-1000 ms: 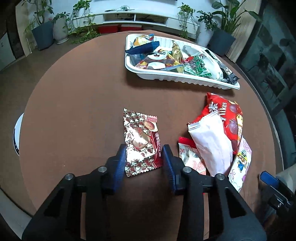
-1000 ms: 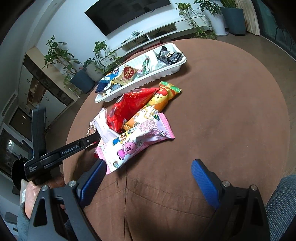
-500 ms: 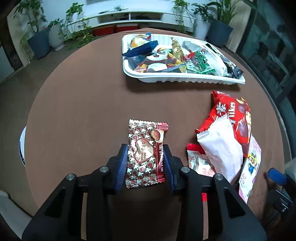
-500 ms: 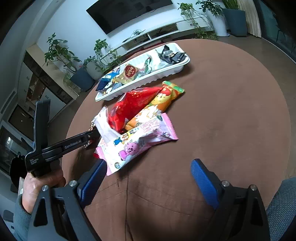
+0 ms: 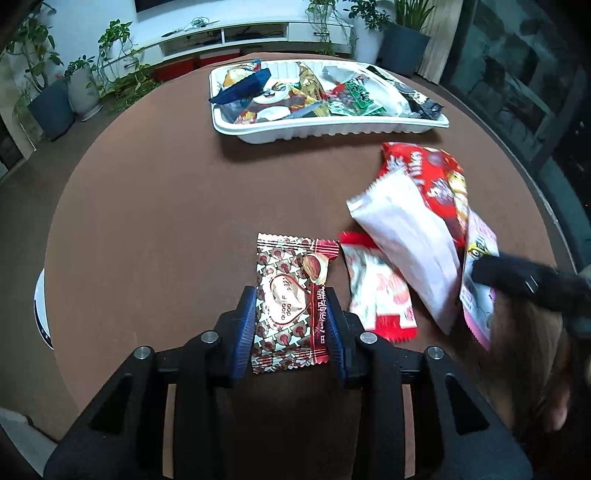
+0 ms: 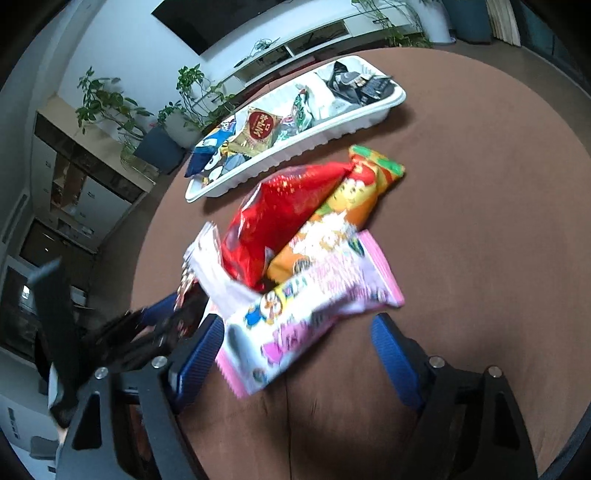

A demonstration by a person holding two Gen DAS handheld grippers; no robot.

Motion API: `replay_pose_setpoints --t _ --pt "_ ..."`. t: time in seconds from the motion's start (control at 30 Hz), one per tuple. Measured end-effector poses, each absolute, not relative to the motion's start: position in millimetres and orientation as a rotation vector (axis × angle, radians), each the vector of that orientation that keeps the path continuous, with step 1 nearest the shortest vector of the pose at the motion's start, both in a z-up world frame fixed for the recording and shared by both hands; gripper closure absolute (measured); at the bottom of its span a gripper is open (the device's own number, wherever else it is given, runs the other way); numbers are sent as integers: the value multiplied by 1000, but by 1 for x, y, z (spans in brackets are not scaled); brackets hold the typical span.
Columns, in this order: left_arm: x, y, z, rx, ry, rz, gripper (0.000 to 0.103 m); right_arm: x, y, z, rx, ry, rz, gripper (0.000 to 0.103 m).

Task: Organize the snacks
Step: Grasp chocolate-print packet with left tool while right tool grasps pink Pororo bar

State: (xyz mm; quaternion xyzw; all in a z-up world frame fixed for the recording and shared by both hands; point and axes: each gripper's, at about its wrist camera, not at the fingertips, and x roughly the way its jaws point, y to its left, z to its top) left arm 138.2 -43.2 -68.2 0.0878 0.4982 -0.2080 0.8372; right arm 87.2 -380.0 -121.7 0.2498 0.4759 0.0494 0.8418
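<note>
My left gripper (image 5: 291, 318) is shut on a brown-and-silver almond chocolate packet (image 5: 291, 295), gripping its near half from both sides on the round brown table (image 5: 155, 192). A white tray (image 5: 332, 129) full of snacks stands at the far side; it also shows in the right wrist view (image 6: 295, 147). My right gripper (image 6: 297, 345) is open, its blue pads either side of a pink cartoon packet (image 6: 314, 314) at the near end of a snack pile. The right gripper's black finger (image 5: 524, 277) shows in the left wrist view over the pile.
The pile holds a red bag (image 5: 432, 177), a white packet (image 5: 410, 240), a small red-and-white packet (image 5: 376, 288) and an orange packet (image 6: 354, 195). Potted plants (image 5: 55, 99) and a low white TV shelf (image 5: 236, 33) stand beyond the table.
My left gripper has closed from either side of the chocolate packet onto it. My right gripper has moved forward so the pink packet now lies between its open fingers.
</note>
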Motion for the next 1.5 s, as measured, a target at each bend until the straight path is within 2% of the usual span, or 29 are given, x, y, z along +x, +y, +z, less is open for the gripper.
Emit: replay_pose_setpoints --t 0.13,0.27,0.6,0.77,0.93,1.03,1.1,1.17,1.27,1.37,1.5 --pt "128 -36 -68 172 1057 -452 71 95 -379 -121 456 1015 70 24" --pt "123 -36 -68 176 1050 -448 71 93 -375 -121 324 1022 36 35" --pt "123 -35 -69 162 1046 -439 70 83 -360 -125 16 1025 -37 43" --pt "125 -35 -69 157 1045 -435 69 80 -372 -124 11 1035 -36 46" --pt "124 -38 -68 162 1052 -453 61 76 -372 -124 5 1040 -23 48" --pt "123 -38 -69 157 1047 -453 61 71 -374 -123 -2 1038 -14 58" --pt "123 -37 -69 157 1049 -457 62 69 -375 -122 -1 1040 -12 69" --pt "123 -37 -69 162 1051 -459 63 67 -379 -122 3 1041 -6 74" --pt "124 -38 -69 182 1050 -448 69 66 -380 -122 4 1042 -3 76" --pt "125 -37 -69 189 1052 -455 70 67 -381 -122 4 1042 2 77" --pt "123 -37 -68 195 1040 -453 77 64 -386 -120 38 1040 11 84"
